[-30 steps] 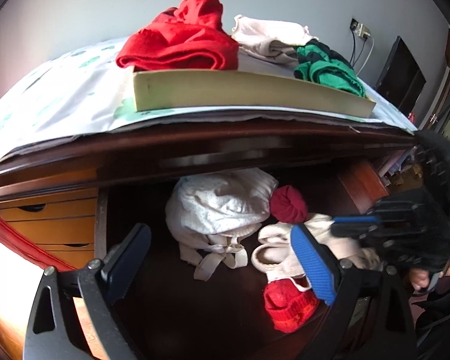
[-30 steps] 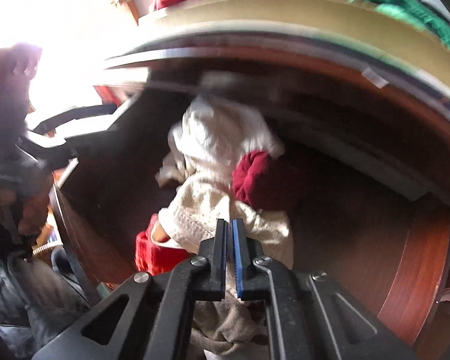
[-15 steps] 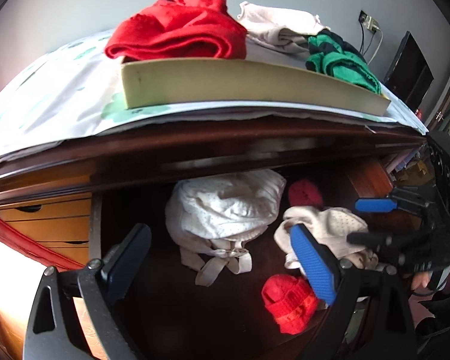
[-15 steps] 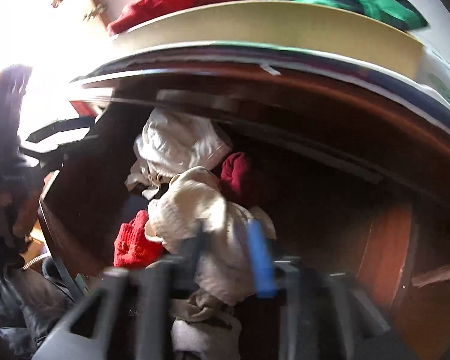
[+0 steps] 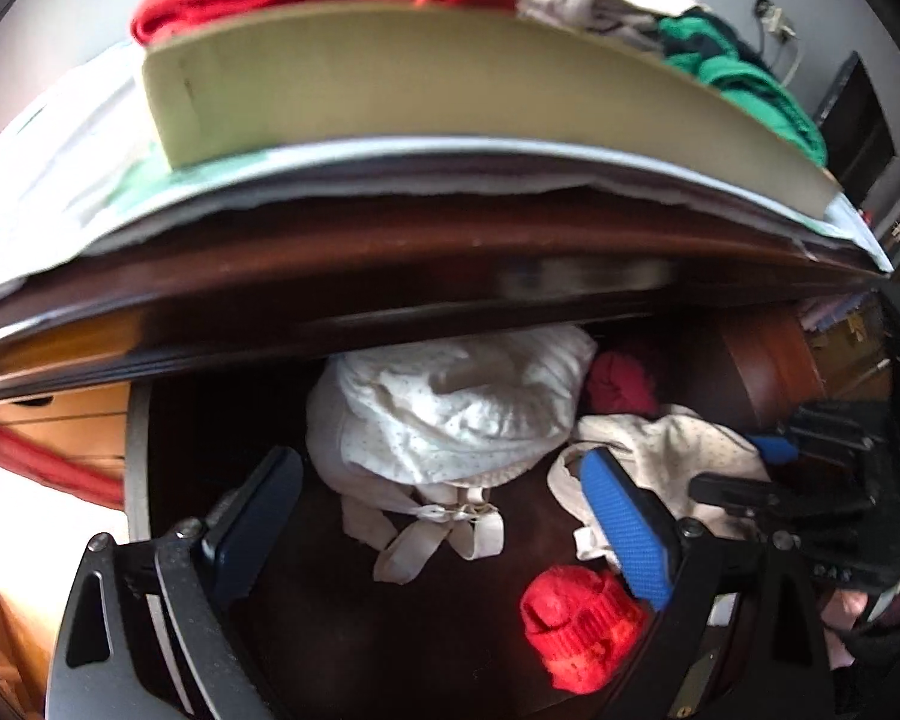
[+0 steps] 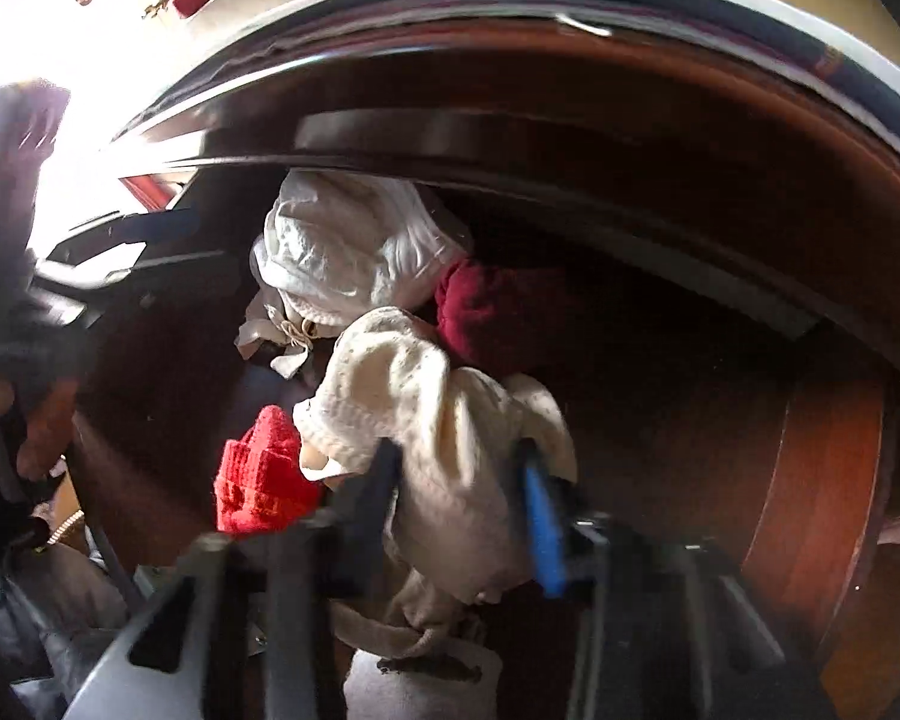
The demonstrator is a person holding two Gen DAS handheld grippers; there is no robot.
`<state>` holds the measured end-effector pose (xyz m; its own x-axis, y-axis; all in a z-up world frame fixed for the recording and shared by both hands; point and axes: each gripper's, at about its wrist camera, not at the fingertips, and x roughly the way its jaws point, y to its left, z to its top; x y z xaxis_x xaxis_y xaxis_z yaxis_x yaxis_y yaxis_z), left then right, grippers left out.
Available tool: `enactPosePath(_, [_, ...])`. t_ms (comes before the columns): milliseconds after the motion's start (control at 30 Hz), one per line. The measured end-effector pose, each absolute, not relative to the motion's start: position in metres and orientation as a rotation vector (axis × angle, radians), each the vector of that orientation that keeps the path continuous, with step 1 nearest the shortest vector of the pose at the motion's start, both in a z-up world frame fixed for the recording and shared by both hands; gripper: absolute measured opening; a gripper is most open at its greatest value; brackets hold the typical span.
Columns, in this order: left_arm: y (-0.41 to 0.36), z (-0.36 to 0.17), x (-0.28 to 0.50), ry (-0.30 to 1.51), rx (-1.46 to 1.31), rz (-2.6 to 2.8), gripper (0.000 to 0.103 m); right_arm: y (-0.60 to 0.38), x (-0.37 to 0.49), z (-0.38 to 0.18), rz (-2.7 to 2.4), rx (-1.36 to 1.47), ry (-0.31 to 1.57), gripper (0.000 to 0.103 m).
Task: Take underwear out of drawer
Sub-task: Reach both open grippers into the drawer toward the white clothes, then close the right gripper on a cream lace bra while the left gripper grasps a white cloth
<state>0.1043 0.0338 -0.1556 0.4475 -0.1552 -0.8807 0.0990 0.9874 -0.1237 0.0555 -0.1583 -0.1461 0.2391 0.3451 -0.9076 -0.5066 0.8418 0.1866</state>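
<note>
we see the open drawer [image 5: 168,456] under the bench, clothes heaped inside. the cream underwear [image 6: 444,432] lies at its front (a bright red knit [image 6: 258,480] just beside). our right tongs [image 6: 462,498] are closing around that underwear. our left tongs [image 5: 438,516] hang released over white fabric [image 5: 450,408].

Garments in the open drawer [image 5: 168,420]

A drawstring garment [image 5: 450,414] lies at the drawer's back edge, a knitted cap [image 5: 576,618] near its front, the perforated underwear [image 5: 672,456] rightward (between them), a bundle [image 5: 621,381] behind it.
</note>
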Motion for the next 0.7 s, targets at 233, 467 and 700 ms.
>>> enactPosePath(233, [0.025, -0.166, 0.119, 1.125, -0.075, -0.106, 0.09, -0.165, 0.057, -0.143, 0.599, -0.1, 1.153, 0.029])
enactPosePath(467, [0.019, -0.172, 0.13, 1.13, -0.109, -0.08, 0.087, -0.178, 0.054, -0.131, 0.614, -0.074, 1.139, 0.029])
enactPosePath(700, [0.03, -0.185, 0.144, 1.195, -0.198, -0.072, 0.06, -0.181, 0.054, -0.126, 0.629, -0.063, 1.138, 0.029])
